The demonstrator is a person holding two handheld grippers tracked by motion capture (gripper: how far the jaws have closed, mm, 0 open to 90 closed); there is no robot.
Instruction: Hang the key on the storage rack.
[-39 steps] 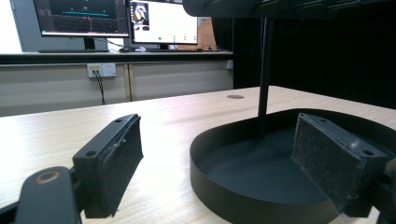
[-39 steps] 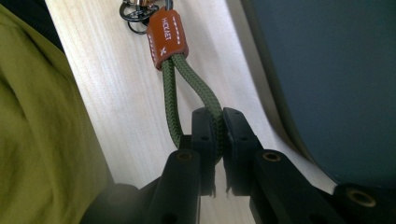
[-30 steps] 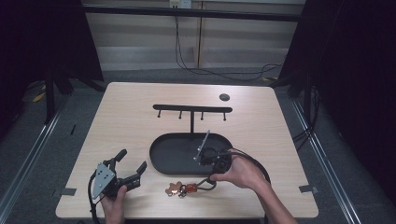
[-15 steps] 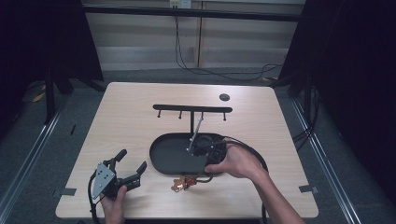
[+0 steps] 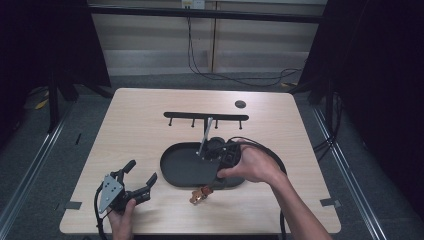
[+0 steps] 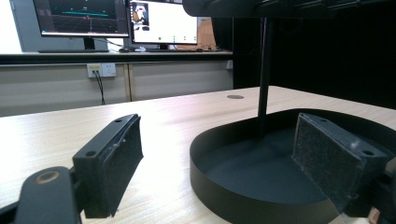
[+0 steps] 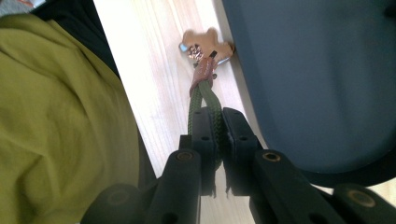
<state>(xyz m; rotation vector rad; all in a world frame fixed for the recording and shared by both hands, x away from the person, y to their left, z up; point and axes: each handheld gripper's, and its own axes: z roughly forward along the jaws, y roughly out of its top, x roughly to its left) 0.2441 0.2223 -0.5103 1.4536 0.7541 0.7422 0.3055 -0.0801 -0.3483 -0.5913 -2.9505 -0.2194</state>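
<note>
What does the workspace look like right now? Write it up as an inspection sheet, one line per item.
Surface: pale wooden table, tape marks at the near corners.
Job's things: black oval tray with an upright post and hook bar; green cord keychain with a tan charm beside the tray's rim.
Clutter: small dark disc at the far side.
Grippers: left gripper open, resting on the table; right gripper shut on the cord.
Cables: wall cable trailing on the floor.
Surroundings: monitors, dark curtains.
</note>
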